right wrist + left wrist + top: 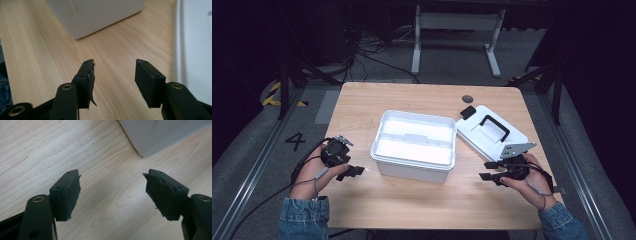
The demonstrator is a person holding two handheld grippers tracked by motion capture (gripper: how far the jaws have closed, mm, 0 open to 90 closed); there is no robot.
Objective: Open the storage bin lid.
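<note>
Wooden table [362, 107]: white bin [414, 145] between parted jaws.

Lab: floor cables [372, 47], hazard tape [274, 95]

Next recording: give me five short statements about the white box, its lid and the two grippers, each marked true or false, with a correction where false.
1. The white box stands open on the table. True.
2. The lid lies left of the box. False: it lies to its right.
3. The left gripper holds the lid's handle. False: its jaws are apart with nothing between them.
4. The right gripper is open. True.
5. The lid's handle is white. False: it is black.
</note>
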